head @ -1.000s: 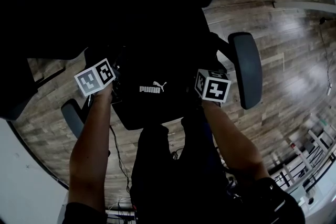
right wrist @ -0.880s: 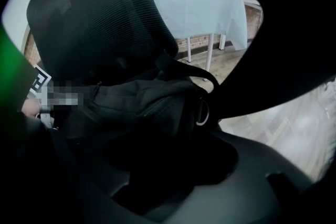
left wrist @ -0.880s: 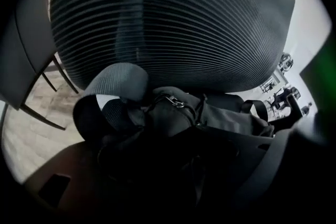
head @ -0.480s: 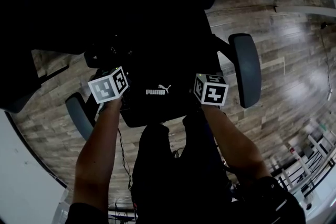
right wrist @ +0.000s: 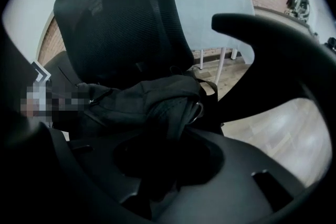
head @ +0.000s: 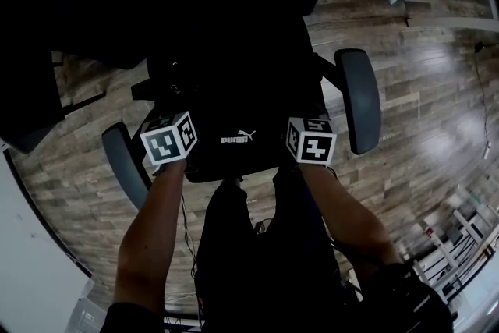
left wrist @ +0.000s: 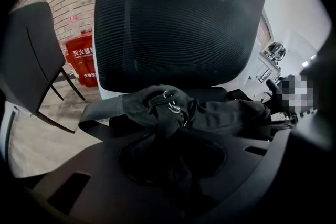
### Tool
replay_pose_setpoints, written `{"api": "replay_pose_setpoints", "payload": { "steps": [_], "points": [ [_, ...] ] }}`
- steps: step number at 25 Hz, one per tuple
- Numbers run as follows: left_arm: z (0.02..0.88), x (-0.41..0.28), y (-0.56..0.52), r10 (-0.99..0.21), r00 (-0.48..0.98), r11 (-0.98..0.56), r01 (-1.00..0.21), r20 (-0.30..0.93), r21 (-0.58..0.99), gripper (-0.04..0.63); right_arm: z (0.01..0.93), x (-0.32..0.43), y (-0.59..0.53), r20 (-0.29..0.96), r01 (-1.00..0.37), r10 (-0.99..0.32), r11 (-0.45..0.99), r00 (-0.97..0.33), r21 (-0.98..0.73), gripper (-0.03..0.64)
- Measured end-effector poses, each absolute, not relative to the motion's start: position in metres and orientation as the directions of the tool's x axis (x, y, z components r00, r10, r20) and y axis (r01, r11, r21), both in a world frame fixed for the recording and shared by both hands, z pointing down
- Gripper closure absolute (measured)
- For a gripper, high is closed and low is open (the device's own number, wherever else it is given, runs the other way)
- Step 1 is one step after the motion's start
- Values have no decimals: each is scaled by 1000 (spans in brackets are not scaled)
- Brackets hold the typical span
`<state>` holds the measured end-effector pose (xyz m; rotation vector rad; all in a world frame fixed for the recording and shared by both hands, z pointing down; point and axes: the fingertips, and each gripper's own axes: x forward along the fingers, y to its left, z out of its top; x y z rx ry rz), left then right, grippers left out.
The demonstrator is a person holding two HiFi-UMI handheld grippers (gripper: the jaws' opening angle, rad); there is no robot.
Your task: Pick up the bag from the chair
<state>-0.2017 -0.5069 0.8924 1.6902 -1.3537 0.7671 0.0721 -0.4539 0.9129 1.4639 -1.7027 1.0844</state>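
1. Since a second ago, the left gripper (head: 169, 138) has slid toward 4 o'clock in the head view and the right gripper (head: 312, 140) has dropped slightly toward 6 o'clock. The two now stand closer together, and the bag (head: 234, 121) has shifted with them.
2. Both pairs of jaws have just been closing, with the bag's fabric between them.
3. In the left gripper view, the left gripper (left wrist: 170, 165) pinches a bunched fold of the black bag (left wrist: 215, 113). A small metal clip (left wrist: 171, 107) sits just beyond the jaws at 12 o'clock.
4. In the right gripper view, the right gripper (right wrist: 168, 160) is clamped on dark fabric of the bag (right wrist: 136, 102). A metal ring (right wrist: 198, 110) lies at 2 o'clock from the jaws.
5. The bag hangs between the two grippers over the chair (head: 357, 101), its white logo facing the head camera. Whether it touches the seat cannot be told.
6. The chair's mesh backrest (left wrist: 173, 18) rises at 12 o'clock behind the bag.
7. A red box (left wrist: 81, 57) stands on the floor at 10 o'clock in the left gripper view, beside a second dark chair (left wrist: 26, 60).
8. Wood flooring (head: 425, 90) fills the head view's 3 o'clock side.
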Motion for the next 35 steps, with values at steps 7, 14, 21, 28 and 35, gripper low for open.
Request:
{"api": "replay_pose_setpoints", "payload": {
  "steps": [7, 14, 21, 28, 35],
  "points": [
    [856, -199, -487, -517, 247, -120, -969, 820, 216, 512, 884, 71, -440, 861, -982, -474, 72, -187, -174, 508],
    [802, -205, -483, -591, 230, -165, -973, 773, 163, 526, 838, 62, -448, 822, -976, -526, 133, -219, -175, 511],
    [744, -215, -482, -663, 214, -155, -977, 717, 149, 532, 781, 50, -459, 777, -965, -576, 202, -255, -167, 512],
    [686, -227, -481, -725, 213, -147, -977, 654, 155, 534, 719, 39, -470, 725, -954, -628, 265, -282, -142, 512],
    [631, -226, -483, -780, 220, -144, -974, 586, 173, 535, 663, 41, -487, 671, -949, -683, 293, -290, -112, 514]
  ]
}}
